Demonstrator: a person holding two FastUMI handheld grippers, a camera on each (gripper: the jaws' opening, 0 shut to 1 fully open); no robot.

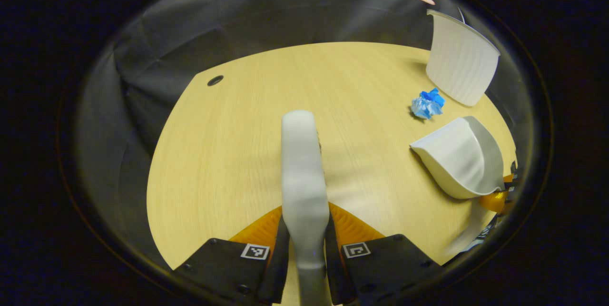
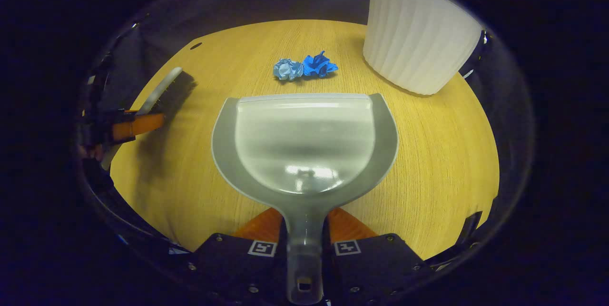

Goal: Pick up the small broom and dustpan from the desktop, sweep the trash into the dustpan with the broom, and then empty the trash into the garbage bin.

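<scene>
My left gripper (image 1: 304,241) is shut on the handle of the small grey broom (image 1: 302,163), which points forward over the wooden table (image 1: 228,153). My right gripper (image 2: 304,244) is shut on the handle of the grey dustpan (image 2: 304,139), held with its mouth toward two crumpled blue paper balls (image 2: 304,68). The trash (image 1: 427,103) lies between the dustpan (image 1: 459,156) and the white ribbed bin (image 1: 460,61). In the right gripper view the broom (image 2: 159,92) and the left gripper (image 2: 131,125) appear at the far left.
The white garbage bin (image 2: 418,34) stands at the back right of the table (image 2: 442,144), just beyond the trash. A small cable hole (image 1: 215,80) sits near the table's far left edge. The black cloth wall closes off the back.
</scene>
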